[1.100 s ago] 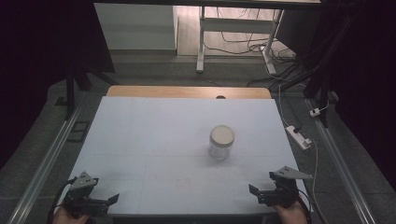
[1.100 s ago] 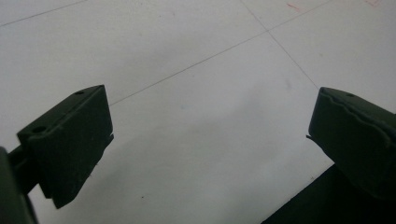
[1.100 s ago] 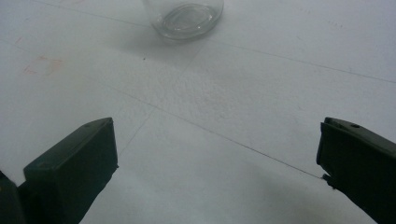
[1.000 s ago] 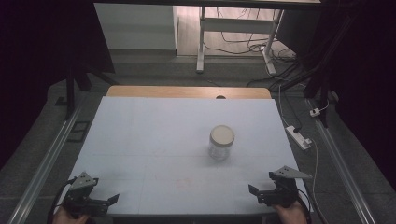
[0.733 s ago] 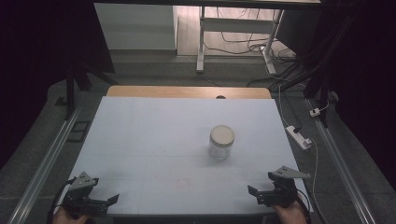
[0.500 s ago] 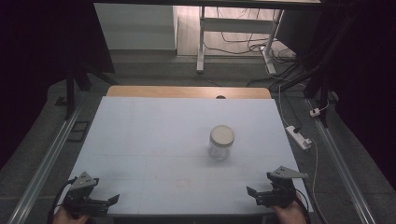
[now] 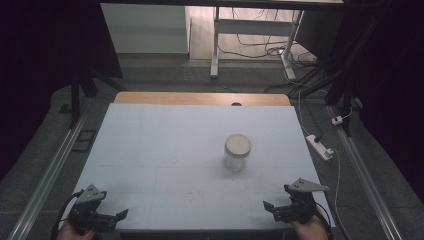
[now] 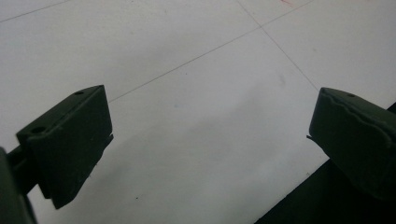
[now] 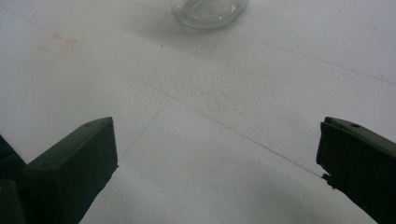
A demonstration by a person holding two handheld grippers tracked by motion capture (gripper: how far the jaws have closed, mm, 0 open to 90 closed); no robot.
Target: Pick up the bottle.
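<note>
A clear glass jar (image 7: 237, 152) with a beige lid stands upright on the white table top (image 7: 160, 145), right of centre. Its glass base (image 9: 209, 8) shows at the top edge of the right gripper view. My left gripper (image 7: 120, 215) rests at the table's near left corner, held by a hand, jaws pointing right. In its own view the left gripper (image 8: 210, 140) is open over bare table. My right gripper (image 7: 267, 207) sits at the near right edge, well short of the jar. The right gripper (image 9: 217, 158) is open in its own view, with nothing between its jaws.
A wooden strip (image 7: 200, 98) runs along the table's far edge. Metal rails (image 7: 55, 165) flank the table on both sides. A white power strip (image 7: 320, 146) with its cable lies on the floor to the right. A faint red mark (image 7: 192, 196) sits near the front middle.
The right gripper has edged very slightly to the left. The left gripper and the jar have stayed put.
</note>
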